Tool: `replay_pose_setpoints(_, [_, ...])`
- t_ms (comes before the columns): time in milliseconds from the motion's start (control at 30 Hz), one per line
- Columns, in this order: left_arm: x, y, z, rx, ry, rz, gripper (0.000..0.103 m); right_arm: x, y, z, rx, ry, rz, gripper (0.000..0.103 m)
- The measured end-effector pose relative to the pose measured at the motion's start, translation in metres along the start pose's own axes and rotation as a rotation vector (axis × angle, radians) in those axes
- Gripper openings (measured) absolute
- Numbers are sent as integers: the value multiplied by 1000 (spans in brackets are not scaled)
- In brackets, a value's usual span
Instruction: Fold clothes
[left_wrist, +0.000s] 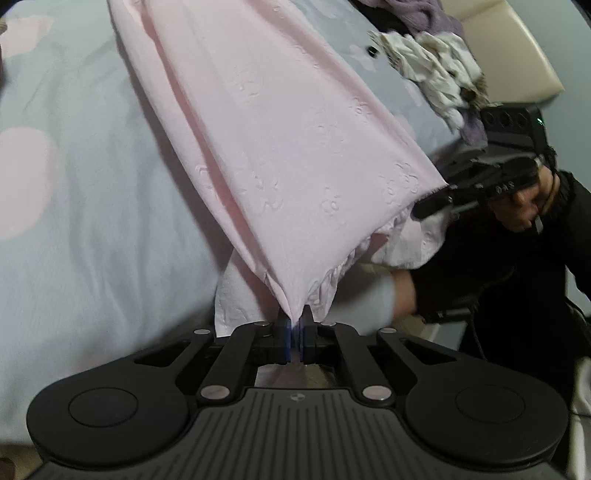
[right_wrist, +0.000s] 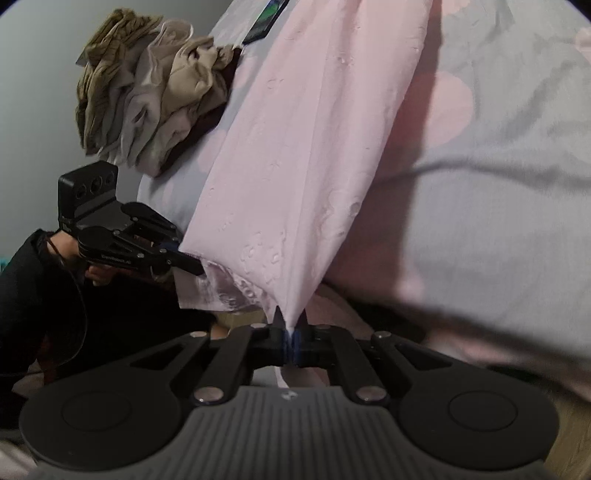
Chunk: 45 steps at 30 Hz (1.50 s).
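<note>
Each wrist camera looks close along its own gripper over the bed (left_wrist: 92, 206); both views share the pink cloth (left_wrist: 280, 155).

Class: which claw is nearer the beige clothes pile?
Left. The left claw grips the garment corner by the pile; the right claw grips the opposite corner.

A bed (left_wrist: 92, 177) filled most of both views, its cover pale grey-blue with large soft pink spots (left_wrist: 26, 184). Creases ran across the cover (right_wrist: 498, 177) in the right wrist view. A plain grey wall (right_wrist: 37, 92) stood behind the bed's far edge. In the left wrist view a cream padded panel (left_wrist: 517, 48) rose past the bed's upper corner. The light was dim and even, with soft shadows on the cover.
</note>
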<state>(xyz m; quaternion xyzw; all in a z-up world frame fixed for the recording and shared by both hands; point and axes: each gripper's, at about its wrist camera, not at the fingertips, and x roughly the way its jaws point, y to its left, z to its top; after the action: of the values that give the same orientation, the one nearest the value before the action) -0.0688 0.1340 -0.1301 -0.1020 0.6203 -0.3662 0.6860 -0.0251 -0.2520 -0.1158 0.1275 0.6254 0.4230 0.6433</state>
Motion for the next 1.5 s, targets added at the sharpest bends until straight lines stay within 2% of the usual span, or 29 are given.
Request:
replay_pose_setpoints(67, [-5, -8, -8, 8, 20, -47, 2, -5, 4, -10, 9, 31, 12, 4])
replay_pose_setpoints(133, [-5, -12, -15, 20, 55, -62, 2, -1, 4, -19, 23, 72, 2, 4])
replay_pose_setpoints(267, [12, -8, -21, 14, 109, -27, 2, 16, 1, -30, 27, 126, -53, 4])
replay_pose_setpoints(367, [19, -1, -20, -10, 100, 17, 2, 21, 5, -30, 15, 116, -56, 4])
replay_pose_setpoints(500, [10, -2, -20, -22, 73, -19, 2, 12, 8, -34, 12, 94, -35, 5])
replay_pose_setpoints(567, [5, 1, -17, -26, 48, -6, 4, 6, 6, -30, 0, 74, -45, 6])
replay_pose_setpoints(600, [3, 3, -16, -26, 36, 10, 5, 2, 6, -24, -12, 64, -70, 8])
replay_pose_setpoints(633, [4, 4, -15, -22, 40, 46, 6, -2, 6, -19, -24, 55, -95, 14])
replay_pose_setpoints(733, [8, 4, -12, 10, 108, 193, 15, -13, 7, -3, -59, 25, -170, 45])
replay_pose_setpoints(833, [-9, -3, -5, 90, 131, 306, 16, -25, 8, 14, -95, -4, -245, 45])
replay_pose_setpoints(933, [-35, -6, 14, 84, 87, 279, 22, -36, 9, 30, -131, -34, -320, 45])
replay_pose_setpoints(1000, [-52, -14, 34, 122, 26, 272, 27, -41, 8, 47, -147, -67, -363, 45])
replay_pose_setpoints(1133, [-72, -26, 96, 158, -222, 337, 41, -42, 1, 105, -147, -187, -417, 45])
replay_pose_setpoints(1233, [-67, -16, 150, 105, -355, 381, 39, -43, -4, 148, -146, -277, -457, 44])
replay_pose_setpoints(1267, [-62, -9, 166, 75, -378, 390, 34, -43, -6, 162, -146, -307, -471, 44])
replay_pose_setpoints(1367, [-48, 18, 210, 1, -432, 428, 33, -44, -11, 206, -145, -398, -510, 44])
replay_pose_setpoints(1500, [-42, 42, 239, -26, -450, 456, 33, -38, -30, 248, -118, -434, -544, 44])
